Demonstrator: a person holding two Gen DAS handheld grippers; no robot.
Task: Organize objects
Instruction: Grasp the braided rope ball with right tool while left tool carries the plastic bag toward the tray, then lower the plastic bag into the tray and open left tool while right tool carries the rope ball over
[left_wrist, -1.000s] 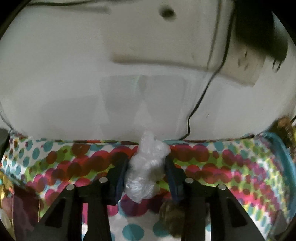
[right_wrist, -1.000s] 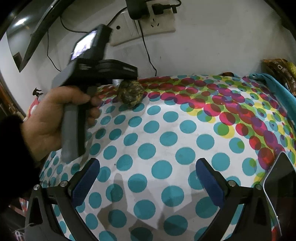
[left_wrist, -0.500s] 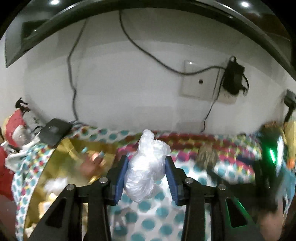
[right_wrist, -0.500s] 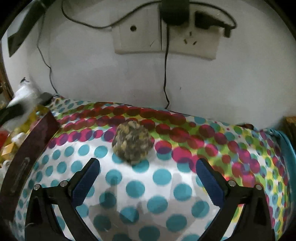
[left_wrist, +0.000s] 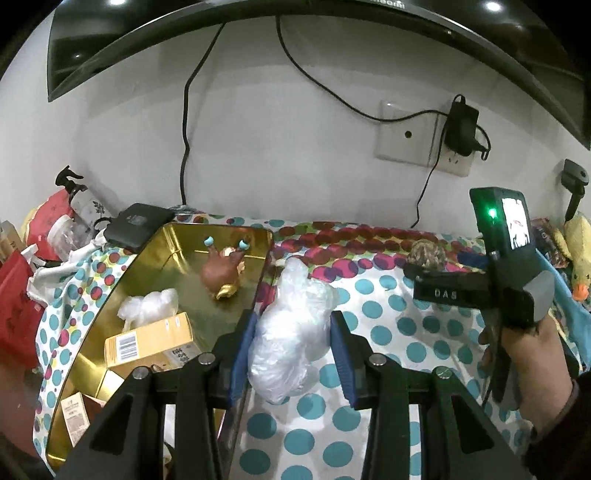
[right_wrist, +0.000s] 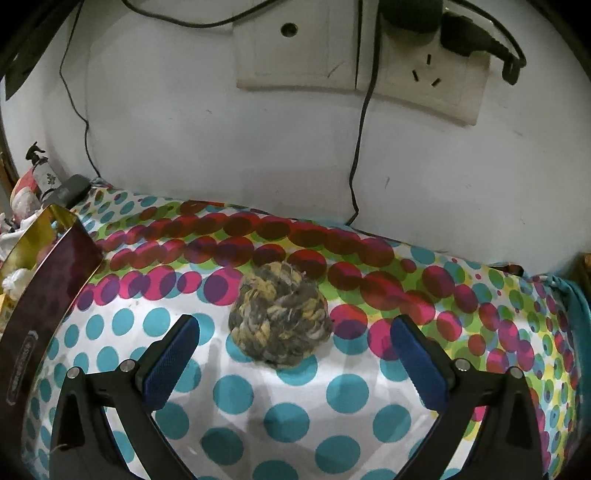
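My left gripper (left_wrist: 293, 332) is shut on a crumpled clear plastic bag (left_wrist: 291, 332) and holds it above the polka-dot cloth, just right of the gold tin box (left_wrist: 122, 280). The tin holds a brown snail toy (left_wrist: 221, 271), another plastic bag (left_wrist: 147, 304), a yellow carton (left_wrist: 151, 341) and other small boxes. My right gripper (right_wrist: 291, 354) is open, its pads on either side of a grey-yellow rope ball (right_wrist: 280, 319), a little short of it. The ball also shows in the left wrist view (left_wrist: 428, 254), with the right gripper's body (left_wrist: 506, 280) behind it.
The white wall with socket plates (right_wrist: 354, 59), a plugged charger and hanging cables stands close behind the ball. The tin's dark side (right_wrist: 44, 317) is at the left. A black device (left_wrist: 138, 225), bottles and red bags crowd the far left. A yellow duck toy (left_wrist: 578, 247) lies far right.
My left gripper has swung left with the bag, from facing the wall to beside the gold tin. My right gripper has moved forward, closing in on the rope ball.
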